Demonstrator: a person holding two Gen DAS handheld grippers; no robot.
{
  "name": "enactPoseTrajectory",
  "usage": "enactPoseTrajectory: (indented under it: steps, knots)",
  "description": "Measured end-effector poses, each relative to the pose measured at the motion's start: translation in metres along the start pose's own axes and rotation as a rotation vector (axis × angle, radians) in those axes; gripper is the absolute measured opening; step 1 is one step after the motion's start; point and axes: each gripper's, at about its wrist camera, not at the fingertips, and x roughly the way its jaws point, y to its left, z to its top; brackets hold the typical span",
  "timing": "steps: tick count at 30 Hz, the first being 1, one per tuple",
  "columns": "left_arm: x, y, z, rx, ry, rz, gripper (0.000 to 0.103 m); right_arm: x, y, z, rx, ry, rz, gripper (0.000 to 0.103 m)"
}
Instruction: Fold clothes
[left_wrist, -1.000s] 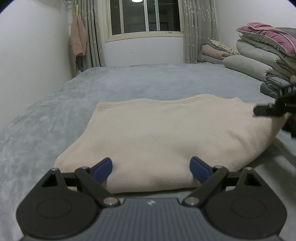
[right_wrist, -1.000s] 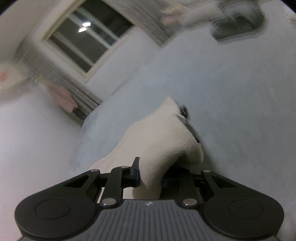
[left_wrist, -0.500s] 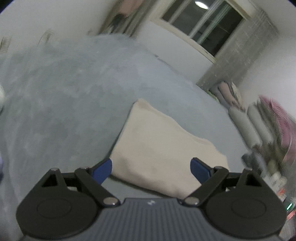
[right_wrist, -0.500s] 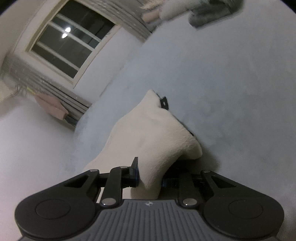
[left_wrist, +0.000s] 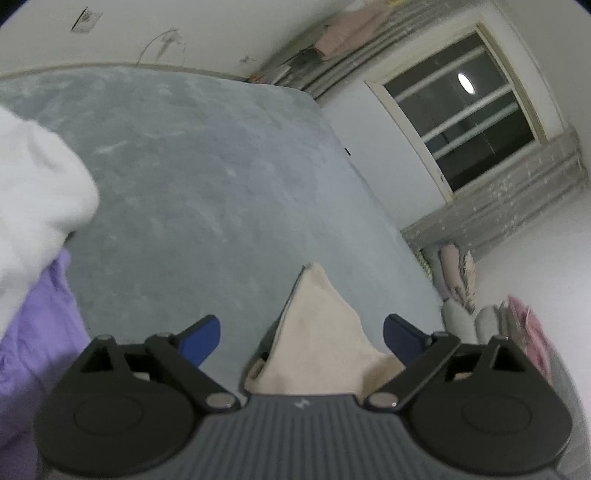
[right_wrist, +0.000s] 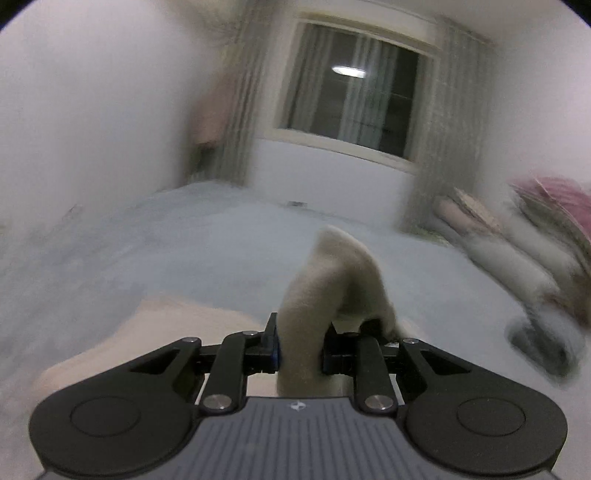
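Note:
A folded cream garment (left_wrist: 321, 343) lies on the grey bed cover (left_wrist: 207, 192); only its near corner shows between my left fingers. My left gripper (left_wrist: 301, 336) is open and empty, tilted, just above that corner. In the blurred right wrist view my right gripper (right_wrist: 300, 347) is shut on a fold of the cream garment (right_wrist: 314, 295), which stands up between the fingers; the rest of the garment (right_wrist: 155, 332) spreads low at the left.
A white garment (left_wrist: 33, 192) and a purple one (left_wrist: 33, 332) lie at the left edge. Stacked quilts and pillows (right_wrist: 535, 243) sit at the right by the curtain. A window (left_wrist: 465, 122) is in the far wall.
My left gripper has rolled and swung left, so the white and purple clothes came into view. My right gripper, still shut on the cream fold, has turned level toward the window.

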Motion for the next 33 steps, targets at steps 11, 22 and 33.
enactPoseTrajectory:
  steps: [11, 22, 33]
  knots:
    - [-0.004, 0.022, 0.016, -0.077, -0.039, -0.008, 0.095, 0.014, 0.127, -0.023, -0.236, 0.098, 0.105, 0.019]
    - [-0.002, 0.022, 0.013, -0.078, -0.039, 0.008, 0.095, -0.023, 0.089, -0.032, -0.180, 0.042, 0.256, 0.053]
    - [-0.003, 0.022, 0.009, -0.057, -0.030, 0.013, 0.095, -0.033, 0.085, -0.040, -0.313, 0.015, 0.284, 0.015]
